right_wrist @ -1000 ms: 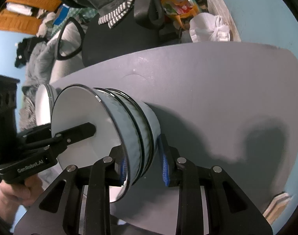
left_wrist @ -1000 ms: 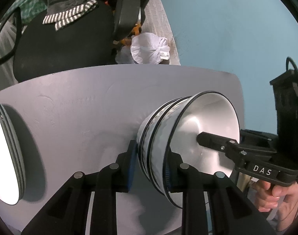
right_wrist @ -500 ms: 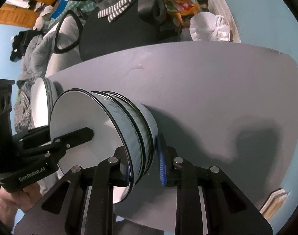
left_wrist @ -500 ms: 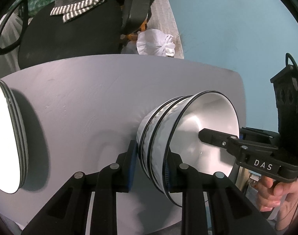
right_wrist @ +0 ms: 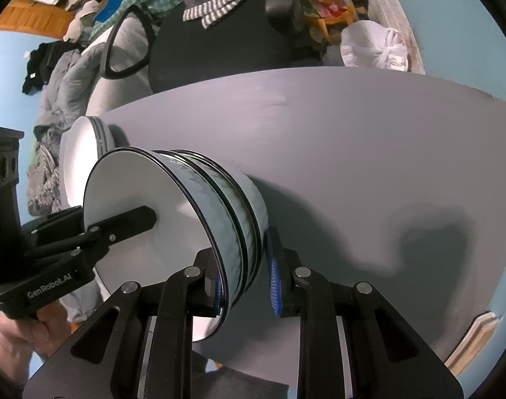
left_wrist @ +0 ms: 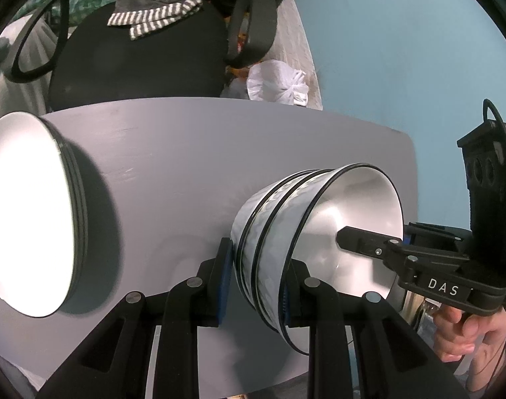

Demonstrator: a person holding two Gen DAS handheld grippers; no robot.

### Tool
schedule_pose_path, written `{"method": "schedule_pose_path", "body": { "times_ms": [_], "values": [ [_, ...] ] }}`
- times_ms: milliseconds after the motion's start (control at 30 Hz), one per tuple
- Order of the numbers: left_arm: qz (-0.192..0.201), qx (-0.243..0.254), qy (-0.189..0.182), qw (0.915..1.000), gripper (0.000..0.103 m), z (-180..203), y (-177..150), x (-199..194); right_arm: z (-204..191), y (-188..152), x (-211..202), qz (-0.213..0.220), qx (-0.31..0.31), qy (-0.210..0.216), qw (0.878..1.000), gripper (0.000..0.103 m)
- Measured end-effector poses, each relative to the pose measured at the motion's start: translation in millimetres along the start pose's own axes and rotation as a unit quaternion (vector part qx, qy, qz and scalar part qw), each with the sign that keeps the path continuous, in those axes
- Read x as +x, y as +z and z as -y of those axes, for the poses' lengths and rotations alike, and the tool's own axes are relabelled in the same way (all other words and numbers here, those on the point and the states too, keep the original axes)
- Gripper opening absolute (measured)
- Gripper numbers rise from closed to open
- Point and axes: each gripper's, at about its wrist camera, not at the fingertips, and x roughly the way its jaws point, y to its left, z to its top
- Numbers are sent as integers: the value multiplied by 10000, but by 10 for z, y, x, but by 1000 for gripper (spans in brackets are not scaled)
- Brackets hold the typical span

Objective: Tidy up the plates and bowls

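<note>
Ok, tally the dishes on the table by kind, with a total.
Bowls: 3, nested, gripped on both sides by the left gripper and right gripper.
Plates: 3 as far as the rims show, stacked.
Total: 6.

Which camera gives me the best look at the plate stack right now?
Left wrist view: the plate stack fills its left side, face and stacked rims clear. Right wrist view shows the stack only small, partly behind the bowl stack.
</note>
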Motion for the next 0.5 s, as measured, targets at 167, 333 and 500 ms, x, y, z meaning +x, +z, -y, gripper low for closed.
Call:
{"method": "schedule_pose_path", "body": {
  "times_ms": [167,333,500],
  "values": [
    [55,-79,-18,10000,23,-123,-71,-75,-149,3,48,-22,-66,-13,10000,21],
    [108,-156,-43,9998,23,-261,-161,-199,-328,8,71,-19,-153,-36,9999,21],
    [221,-247,-54,9994,23,-395,-207,-369,-556,32,60,22,-314,-89,9995,21]
  ]
}}
